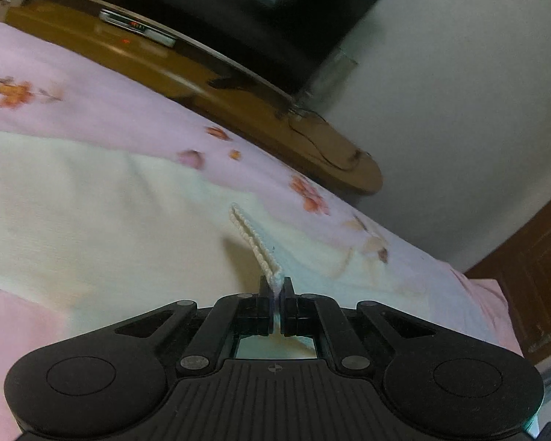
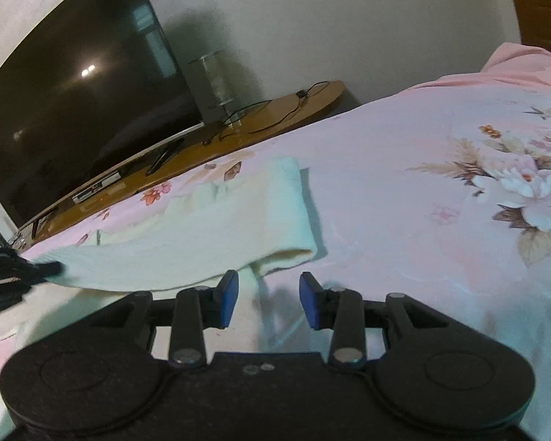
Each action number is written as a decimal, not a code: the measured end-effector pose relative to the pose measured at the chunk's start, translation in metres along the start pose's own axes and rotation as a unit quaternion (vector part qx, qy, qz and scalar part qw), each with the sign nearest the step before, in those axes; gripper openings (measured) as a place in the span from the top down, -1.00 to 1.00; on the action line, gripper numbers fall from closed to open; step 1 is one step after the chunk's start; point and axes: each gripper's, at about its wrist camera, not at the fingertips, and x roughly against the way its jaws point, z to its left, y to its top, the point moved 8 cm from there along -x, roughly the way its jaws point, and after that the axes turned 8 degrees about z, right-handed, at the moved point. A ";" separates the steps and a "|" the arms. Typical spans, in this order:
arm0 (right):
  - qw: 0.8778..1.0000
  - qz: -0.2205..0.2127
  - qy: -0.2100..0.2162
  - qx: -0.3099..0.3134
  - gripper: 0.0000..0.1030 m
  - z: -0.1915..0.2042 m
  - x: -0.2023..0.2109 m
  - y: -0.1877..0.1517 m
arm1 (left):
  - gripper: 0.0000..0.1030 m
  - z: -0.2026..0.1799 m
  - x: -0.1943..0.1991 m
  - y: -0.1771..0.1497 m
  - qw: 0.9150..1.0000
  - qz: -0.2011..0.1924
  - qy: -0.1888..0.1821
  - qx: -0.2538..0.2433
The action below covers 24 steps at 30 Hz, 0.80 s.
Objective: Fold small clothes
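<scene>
Nearest the lens, the left gripper (image 1: pixel 274 288) has its fingers pressed together on a ribbed hem of the cream knit garment (image 1: pixel 92 198), lifting that edge off the bed (image 1: pixel 73 84). The right gripper (image 2: pixel 269 296) hangs with its blue-padded fingers (image 2: pixel 228 296) apart and nothing pinched, a strip of the cloth lying beneath the gap. The garment lies on the floral pink bedspread, one part already doubled over into a rounded fold at its right end; judging by this, folding is under way but unfinished, with at least one more fold to lay and flatten. Bare bedspread stretches to the right, giving free room. Beyond the bed's far edge, close by, run a wooden TV stand (image 2: pixel 275 114) and a television (image 2: pixel 73 103).
</scene>
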 end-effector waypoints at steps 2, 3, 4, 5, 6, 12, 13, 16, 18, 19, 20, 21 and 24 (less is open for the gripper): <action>1.000 0.007 -0.001 0.007 0.27 0.003 -0.006 0.000 | 0.95 0.019 0.007 0.000 1.000 0.001 0.016 0.003; 1.000 0.010 -0.004 0.012 0.27 0.005 -0.010 0.000 | 0.95 0.029 0.009 -0.002 1.000 0.002 0.024 0.007; 1.000 0.013 -0.005 0.015 0.27 0.007 -0.013 0.000 | 0.95 0.036 0.010 -0.003 1.000 0.005 0.029 0.011; 1.000 0.016 -0.006 0.019 0.27 0.008 -0.016 0.000 | 0.95 0.043 0.011 -0.004 0.999 0.007 0.033 0.016; 1.000 0.018 -0.006 0.022 0.27 0.010 -0.019 0.001 | 0.95 0.049 0.008 -0.004 0.999 0.008 0.037 0.020; 0.999 0.020 -0.015 0.036 0.29 0.012 -0.024 0.004 | 0.95 0.074 0.002 -0.011 0.998 0.014 0.050 0.034; 0.999 0.022 -0.019 0.036 0.31 0.011 -0.025 0.004 | 0.95 0.074 0.001 -0.012 0.998 0.015 0.051 0.033; 0.999 0.022 -0.016 0.034 0.33 0.009 -0.024 0.005 | 0.95 0.077 -0.002 -0.014 0.998 0.014 0.052 0.036; 1.000 0.004 0.003 0.026 0.33 0.010 -0.014 0.010 | 0.95 0.076 -0.002 -0.015 0.998 0.011 0.051 0.039; 1.000 -0.006 0.013 0.025 0.33 0.011 -0.009 0.012 | 0.95 0.077 -0.003 -0.015 0.998 0.009 0.050 0.040; 0.999 -0.012 0.020 0.024 0.33 0.012 -0.008 0.015 | 0.95 0.076 -0.003 -0.016 0.998 0.007 0.049 0.041; 0.999 -0.012 0.023 0.022 0.34 0.013 -0.009 0.016 | 0.95 0.077 -0.003 -0.017 0.998 0.004 0.049 0.042; 1.000 0.022 0.005 0.020 0.49 0.008 -0.031 0.016 | 0.95 0.077 -0.002 -0.020 0.998 -0.003 0.047 0.047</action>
